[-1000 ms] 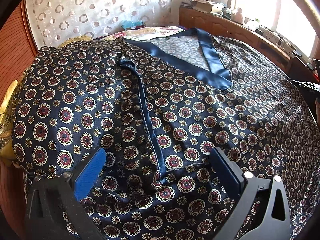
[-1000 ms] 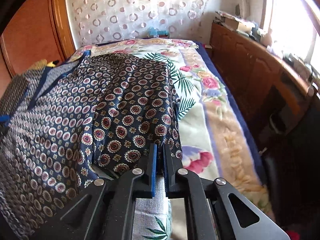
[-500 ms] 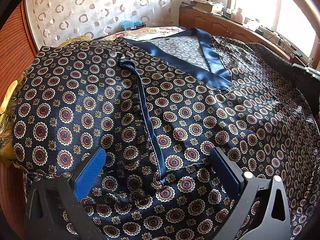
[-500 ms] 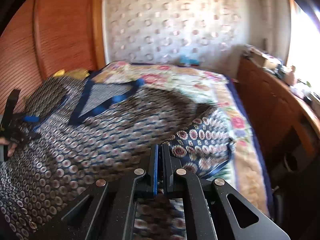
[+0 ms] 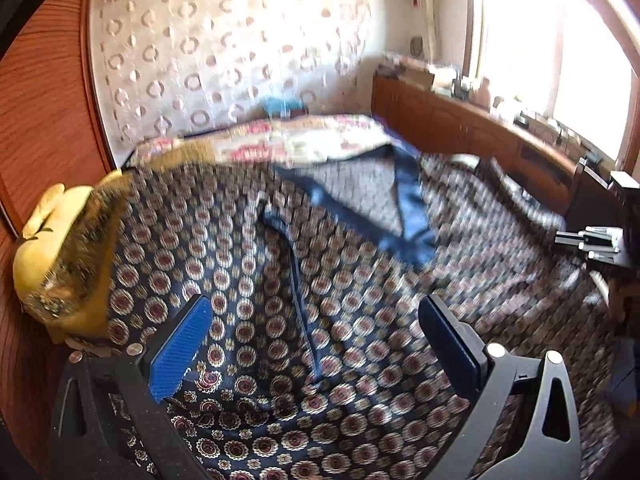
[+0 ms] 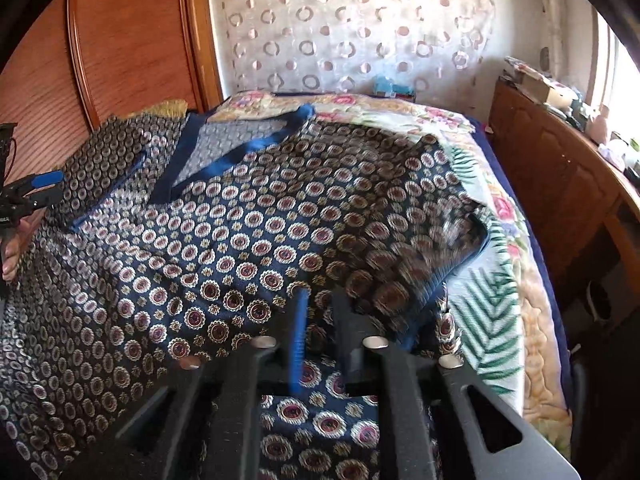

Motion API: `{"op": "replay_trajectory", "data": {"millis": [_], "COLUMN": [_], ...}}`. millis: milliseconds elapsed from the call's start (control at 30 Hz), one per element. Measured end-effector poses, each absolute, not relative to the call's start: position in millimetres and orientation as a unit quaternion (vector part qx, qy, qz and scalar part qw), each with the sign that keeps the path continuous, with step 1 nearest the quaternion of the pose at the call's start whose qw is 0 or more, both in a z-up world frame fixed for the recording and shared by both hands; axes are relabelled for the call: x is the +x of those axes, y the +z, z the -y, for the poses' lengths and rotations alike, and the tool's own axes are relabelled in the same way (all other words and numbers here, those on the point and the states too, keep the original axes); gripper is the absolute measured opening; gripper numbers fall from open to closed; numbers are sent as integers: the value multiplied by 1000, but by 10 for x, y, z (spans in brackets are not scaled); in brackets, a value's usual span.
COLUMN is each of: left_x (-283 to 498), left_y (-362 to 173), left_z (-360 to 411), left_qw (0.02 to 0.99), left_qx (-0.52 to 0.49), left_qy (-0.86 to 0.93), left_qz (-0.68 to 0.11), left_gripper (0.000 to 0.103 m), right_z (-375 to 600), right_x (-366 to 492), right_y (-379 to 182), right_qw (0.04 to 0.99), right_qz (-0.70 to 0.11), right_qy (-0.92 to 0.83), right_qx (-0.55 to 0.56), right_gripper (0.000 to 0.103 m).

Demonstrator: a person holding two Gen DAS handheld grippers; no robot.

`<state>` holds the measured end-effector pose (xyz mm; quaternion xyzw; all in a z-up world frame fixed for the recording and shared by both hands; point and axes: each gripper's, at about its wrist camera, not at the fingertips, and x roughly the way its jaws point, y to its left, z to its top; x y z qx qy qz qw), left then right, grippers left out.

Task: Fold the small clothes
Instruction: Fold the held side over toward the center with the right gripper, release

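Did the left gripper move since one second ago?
Yes. The left gripper rose or tilted up: the curtain wall fills far more of its view, and the patterned shirt sits lower.

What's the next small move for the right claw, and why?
Probably open the right claw fully and draw it back. Its jaws stand narrowly apart with cloth between them, and the sleeve flap already lies over the shirt body. The left claw hangs open above the other side, holding nothing.

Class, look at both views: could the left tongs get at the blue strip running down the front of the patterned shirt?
Probably yes: the left tongs are open above the shirt, the blue strip lies between their fingers, and nothing covers it.
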<state>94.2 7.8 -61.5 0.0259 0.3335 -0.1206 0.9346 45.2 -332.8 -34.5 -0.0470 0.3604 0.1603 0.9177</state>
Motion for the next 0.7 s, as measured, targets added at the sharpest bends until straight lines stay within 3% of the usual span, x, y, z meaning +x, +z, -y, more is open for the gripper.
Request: {"op": "replay_trajectory", "data": {"millis": [33, 67, 267, 633, 700], "left_x": [909, 866, 749, 686, 675], "left_y": [-577, -533, -424, -449, -461], "left_z": [-68, -50, 117, 256, 259], "left_qw": [937, 940, 943, 939, 939], "left_qx": [23, 20, 27, 35, 36], "left_qy": [-121, -123, -140, -158, -157], "left_qz": [-326, -318, -300, -303, -305], "left_gripper": [103, 103, 103, 103, 103], "right_z": [3337, 3385, 3743, 3944, 3978], "right_x": [411, 377, 282, 905, 1012], "right_y": [-294, -246, -79, -391, -383], "right_qw": [921, 925, 940, 915, 911], "right_qz": [-355, -345, -321, -387, -398], "right_qy": [158, 155, 114, 97, 91], "right_qx": [-45, -40, -15, 52, 62], "right_gripper": [45, 51, 51, 51, 47]}}
